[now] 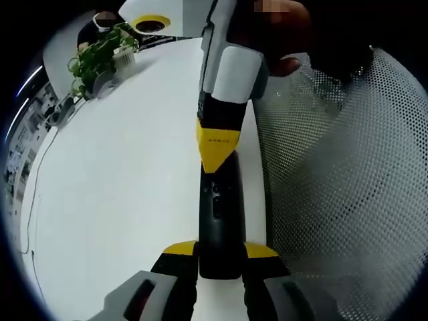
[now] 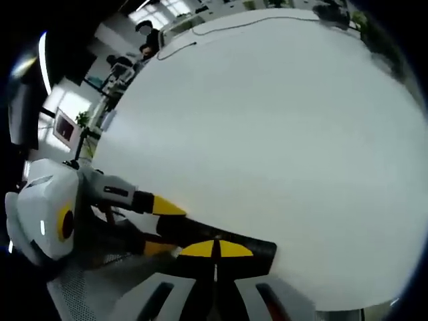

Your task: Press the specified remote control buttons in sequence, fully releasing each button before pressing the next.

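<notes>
A slim black remote control (image 1: 221,224) lies lengthwise over the white table (image 1: 114,180). My left gripper (image 1: 221,250) is shut on its near end, one yellow tip on each side. My right gripper (image 1: 217,150) comes down from above with its yellow tips shut together, their point resting on the remote's upper face just past a small button cluster. In the right gripper view the shut right gripper (image 2: 215,249) sits on top of the remote (image 2: 262,253). The left gripper (image 2: 159,227) reaches in from the left and clamps the remote's other end.
A potted plant (image 1: 100,57) stands at the table's far left corner, near a yellow-ringed object (image 1: 150,23). A white mesh chair back (image 1: 334,187) fills the right side. A thin cable (image 1: 30,200) runs along the table's left edge. A person's hand (image 1: 287,33) holds the right gripper.
</notes>
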{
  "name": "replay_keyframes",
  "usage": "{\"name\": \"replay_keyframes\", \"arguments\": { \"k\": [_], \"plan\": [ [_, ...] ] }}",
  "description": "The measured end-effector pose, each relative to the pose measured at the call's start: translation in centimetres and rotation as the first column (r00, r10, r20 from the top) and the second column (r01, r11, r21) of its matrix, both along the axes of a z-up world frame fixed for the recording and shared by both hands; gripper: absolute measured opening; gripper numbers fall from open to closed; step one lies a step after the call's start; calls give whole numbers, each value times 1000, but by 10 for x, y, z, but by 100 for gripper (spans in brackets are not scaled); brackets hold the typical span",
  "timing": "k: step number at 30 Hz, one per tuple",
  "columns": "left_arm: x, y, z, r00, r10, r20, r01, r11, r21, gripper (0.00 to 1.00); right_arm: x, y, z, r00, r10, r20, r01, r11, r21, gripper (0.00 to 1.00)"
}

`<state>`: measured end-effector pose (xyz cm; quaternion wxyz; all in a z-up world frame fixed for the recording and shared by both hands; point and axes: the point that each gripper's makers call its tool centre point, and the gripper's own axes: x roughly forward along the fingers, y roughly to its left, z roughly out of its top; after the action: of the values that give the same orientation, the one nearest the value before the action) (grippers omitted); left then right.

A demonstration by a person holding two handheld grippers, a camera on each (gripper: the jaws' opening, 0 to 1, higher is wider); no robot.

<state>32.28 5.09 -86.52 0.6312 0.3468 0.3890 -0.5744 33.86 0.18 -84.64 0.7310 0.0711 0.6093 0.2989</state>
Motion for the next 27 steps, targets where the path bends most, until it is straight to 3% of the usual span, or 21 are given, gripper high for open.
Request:
{"name": "replay_keyframes", "arguments": {
  "k": [6, 22, 27],
  "plan": [
    [0, 0, 0, 1000, 4, -3, -4, 1000, 3, 25, -5, -1, -5, 1000, 25, -19, -26, 999, -21, 0],
    [0, 0, 0, 1000, 1, -3, -1, 1000, 8, 25, -7, -2, -10, 997, 72, 5, -72, 996, -59, 0],
    [0, 0, 0, 1000, -3, -3, 3, 1000, 13, 25, -7, -2, -10, 998, 58, -3, -58, 997, -55, 0]
  ]
}}
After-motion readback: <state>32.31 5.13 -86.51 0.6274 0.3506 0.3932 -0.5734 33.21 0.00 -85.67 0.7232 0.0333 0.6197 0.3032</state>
